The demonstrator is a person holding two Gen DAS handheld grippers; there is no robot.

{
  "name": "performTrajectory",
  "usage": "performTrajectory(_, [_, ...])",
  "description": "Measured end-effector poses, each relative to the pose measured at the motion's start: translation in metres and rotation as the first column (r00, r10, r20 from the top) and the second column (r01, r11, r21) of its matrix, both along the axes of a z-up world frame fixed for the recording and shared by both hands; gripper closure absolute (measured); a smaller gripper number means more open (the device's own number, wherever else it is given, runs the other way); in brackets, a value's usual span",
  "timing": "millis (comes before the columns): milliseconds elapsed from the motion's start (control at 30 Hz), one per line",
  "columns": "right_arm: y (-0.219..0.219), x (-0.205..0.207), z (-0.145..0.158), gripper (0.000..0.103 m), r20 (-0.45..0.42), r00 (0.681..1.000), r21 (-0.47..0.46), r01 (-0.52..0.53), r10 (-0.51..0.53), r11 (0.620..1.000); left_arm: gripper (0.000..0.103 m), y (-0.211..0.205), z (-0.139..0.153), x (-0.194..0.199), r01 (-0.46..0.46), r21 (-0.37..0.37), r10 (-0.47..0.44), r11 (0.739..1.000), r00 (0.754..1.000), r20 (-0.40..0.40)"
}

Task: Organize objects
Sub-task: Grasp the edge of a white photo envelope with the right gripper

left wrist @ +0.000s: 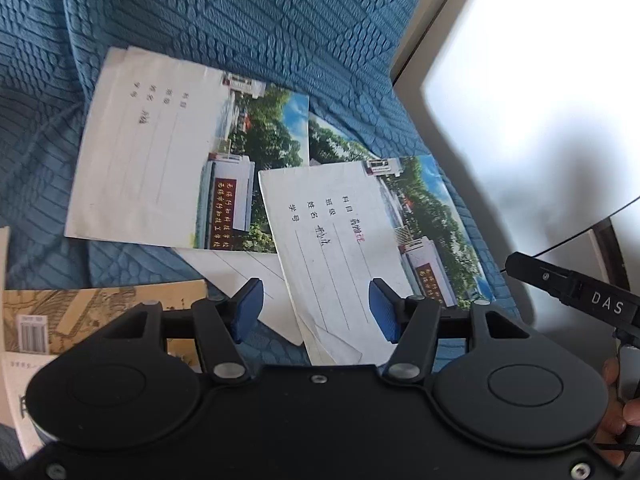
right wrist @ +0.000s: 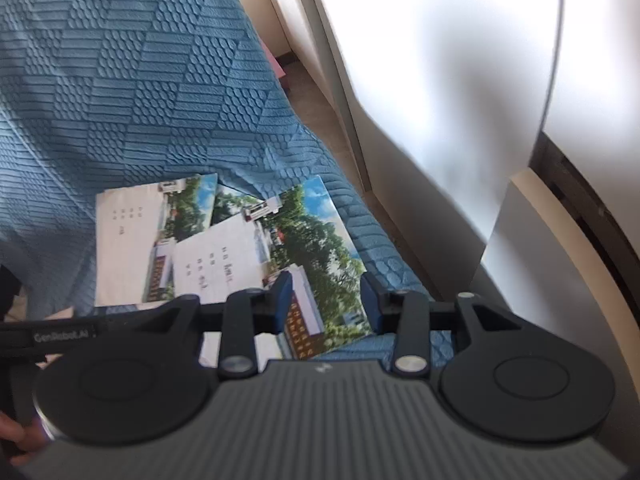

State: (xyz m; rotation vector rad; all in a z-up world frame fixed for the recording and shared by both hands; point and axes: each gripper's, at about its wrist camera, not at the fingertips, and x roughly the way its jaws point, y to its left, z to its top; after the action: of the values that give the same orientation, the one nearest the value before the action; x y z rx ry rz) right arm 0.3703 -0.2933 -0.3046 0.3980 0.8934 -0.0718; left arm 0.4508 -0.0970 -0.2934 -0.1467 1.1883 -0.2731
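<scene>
Approaching the scattered booklets is the step in hand, as judged from both wrist views. The left gripper point(left wrist: 316, 310) hangs above the nearest exercise book point(left wrist: 340, 240), its jaws spread and nothing between the blue pads point(left wrist: 248, 308). The right gripper point(right wrist: 326, 304) hangs over the photo-printed half of the same book point(right wrist: 304, 256), jaws likewise spread and empty. No pad touches paper in either view.

That book lies tilted on the blue textured bedspread point(left wrist: 240, 20), overlapping a white sheet point(left wrist: 256, 280) beneath it. At lower left sits a yellow illustrated book with a barcode point(left wrist: 100, 312), partly hidden by the gripper body. Farther off lies a second exercise book point(left wrist: 160, 160), its corner just beside the first; a third cover point(left wrist: 332, 136) shows between them, mostly covered. A white panel point(left wrist: 540, 80) borders the bed on the right.

Assessment: thin covers on soft fabric offer little edge. Each gripper should come in low at a free edge, slide one pad under, and close only on a single cover. Risk: pinching the bedspread or the sheet below along with the book.
</scene>
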Motion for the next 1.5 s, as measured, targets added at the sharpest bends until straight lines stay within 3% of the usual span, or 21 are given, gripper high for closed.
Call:
performTrajectory(333, [-0.008,0.054,-0.039,0.063,-0.041,0.999,0.015,0.003,-0.002,1.000,0.047,-0.006,-0.032,0.023,0.016,0.015,-0.015,1.000,0.998,-0.053])
performTrajectory(533, [-0.010,0.081,-0.060,0.063,-0.042,0.998,-0.018,-0.041,0.040,0.999,0.043,-0.012,-0.033,0.022,0.056,0.039,-0.056,0.998,0.998,-0.007])
performTrajectory(733, [0.000,0.092,-0.066,0.057,-0.019,0.991,-0.056,-0.133,0.132,0.990,0.045,-0.020,-0.033,0.018,0.094,0.076,-0.096,0.993,0.995,0.029])
performTrajectory(800, [0.002,0.092,-0.064,0.056,-0.015,0.985,-0.023,-0.173,0.173,0.985,0.048,-0.023,-0.033,0.016,0.106,0.108,-0.111,0.989,0.993,0.043])
performTrajectory(933, [-0.005,0.088,-0.062,0.054,0.004,0.989,0.041,-0.148,0.148,0.988,0.059,-0.021,-0.032,0.013,0.107,0.132,-0.116,0.985,0.991,0.061])
performTrajectory(1200, [-0.034,0.072,-0.048,0.056,0.086,0.993,0.262,-0.104,0.084,0.959,0.063,-0.013,-0.030,0.016,0.083,0.118,-0.091,0.989,0.994,0.062])
performTrajectory(1367, [-0.045,0.064,-0.042,0.071,0.115,0.989,0.366,-0.125,0.088,0.922,0.063,-0.013,-0.030,0.014,0.081,0.129,-0.091,0.988,0.993,0.072])
performTrajectory(1500, [-0.047,0.069,-0.050,0.077,0.059,0.989,0.420,-0.149,0.137,0.895,0.063,-0.011,-0.030,0.015,0.072,0.133,-0.082,0.989,0.994,0.077])
